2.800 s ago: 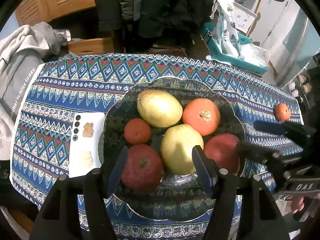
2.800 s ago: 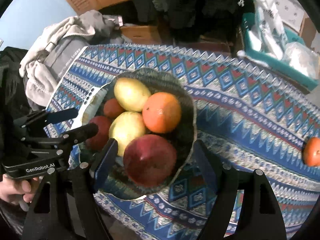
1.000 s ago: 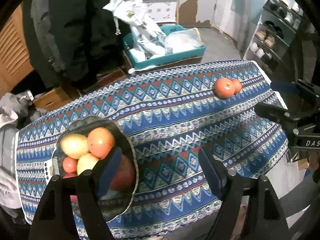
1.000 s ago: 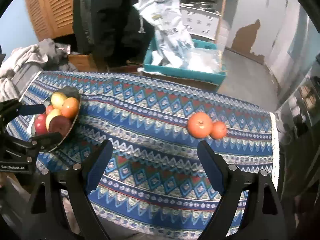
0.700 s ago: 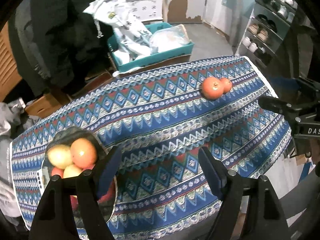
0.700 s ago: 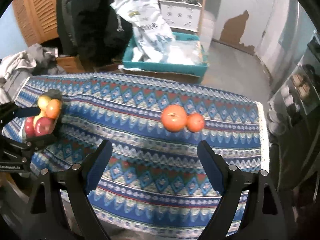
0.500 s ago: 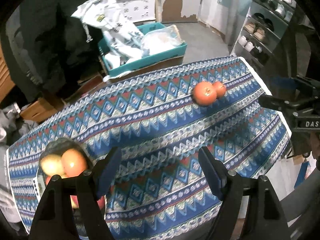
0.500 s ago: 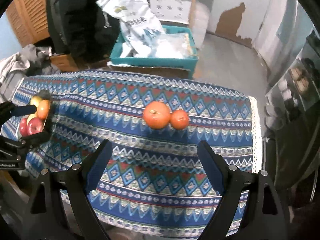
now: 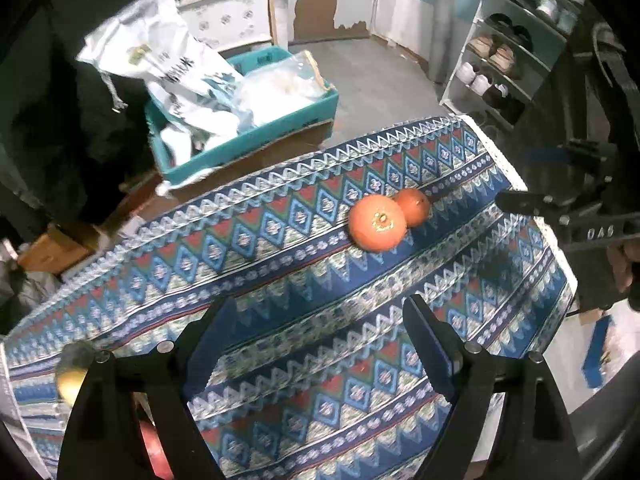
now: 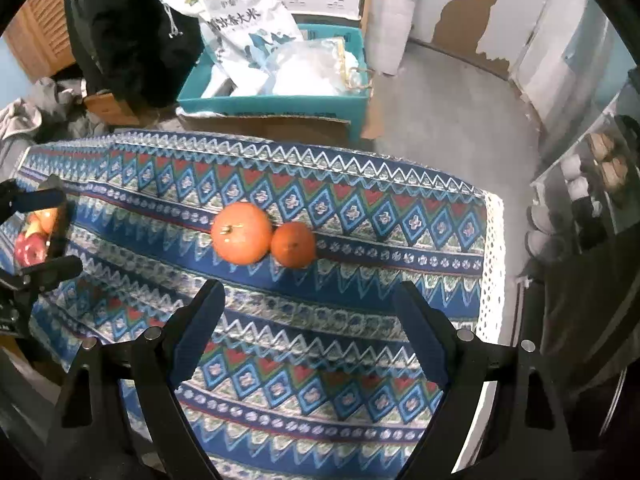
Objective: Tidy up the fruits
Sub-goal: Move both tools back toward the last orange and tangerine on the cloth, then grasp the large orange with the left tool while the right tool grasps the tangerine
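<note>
Patterned surface spread beneath everything. Teal crate with white bags behind its far edge. Both hand-held grippers spread wide, gripping nothing: right hand-held gripper and left hand-held gripper, above the cloth. 2 oranges touching, near the right end: large orange, then small orange. Blurred at far left, probably the fruit bowl.

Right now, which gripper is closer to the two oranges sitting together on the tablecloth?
Right, by my estimate. The right gripper hangs open just short of the big orange and small orange, nearly centred on them. The left gripper, also open, sits farther back, nearer the fruit bowl.
</note>
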`<state>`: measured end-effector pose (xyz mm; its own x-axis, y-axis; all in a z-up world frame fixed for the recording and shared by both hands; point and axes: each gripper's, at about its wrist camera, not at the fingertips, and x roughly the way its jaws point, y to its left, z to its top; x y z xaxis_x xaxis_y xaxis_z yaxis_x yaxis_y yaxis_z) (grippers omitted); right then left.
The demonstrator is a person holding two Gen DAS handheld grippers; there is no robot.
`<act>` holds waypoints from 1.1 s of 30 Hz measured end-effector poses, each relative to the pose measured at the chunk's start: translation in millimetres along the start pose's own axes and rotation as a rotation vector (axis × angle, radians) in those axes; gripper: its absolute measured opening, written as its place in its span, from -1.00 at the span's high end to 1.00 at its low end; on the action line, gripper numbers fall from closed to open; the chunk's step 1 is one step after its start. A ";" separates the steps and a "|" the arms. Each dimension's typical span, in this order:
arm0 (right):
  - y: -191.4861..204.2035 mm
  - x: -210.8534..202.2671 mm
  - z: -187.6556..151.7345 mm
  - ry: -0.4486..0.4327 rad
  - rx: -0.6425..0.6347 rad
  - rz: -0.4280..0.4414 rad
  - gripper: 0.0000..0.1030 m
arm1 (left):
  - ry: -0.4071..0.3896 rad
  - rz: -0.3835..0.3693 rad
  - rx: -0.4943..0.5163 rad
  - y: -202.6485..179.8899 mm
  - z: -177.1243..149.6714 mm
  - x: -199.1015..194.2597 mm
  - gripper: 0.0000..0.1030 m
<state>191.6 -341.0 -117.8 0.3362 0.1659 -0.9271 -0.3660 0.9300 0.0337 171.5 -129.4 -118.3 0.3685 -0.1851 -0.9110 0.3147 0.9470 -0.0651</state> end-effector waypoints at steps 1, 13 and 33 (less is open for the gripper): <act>-3.1 4.5 1.1 0.001 -0.004 0.003 -0.67 | 0.007 -0.003 -0.004 -0.6 3.4 4.9 -0.68; -25.8 61.9 4.8 0.003 0.003 0.075 -0.67 | 0.063 -0.038 0.065 -32.8 38.7 80.2 -0.68; -51.4 91.1 -1.2 0.042 0.115 0.121 -0.67 | 0.149 -0.163 -0.027 -34.2 51.7 159.8 -0.59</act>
<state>240.0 -374.1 -204.5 0.2580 0.2671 -0.9285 -0.2991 0.9359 0.1862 264.9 -204.9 -240.6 0.1804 -0.2976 -0.9375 0.3355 0.9146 -0.2258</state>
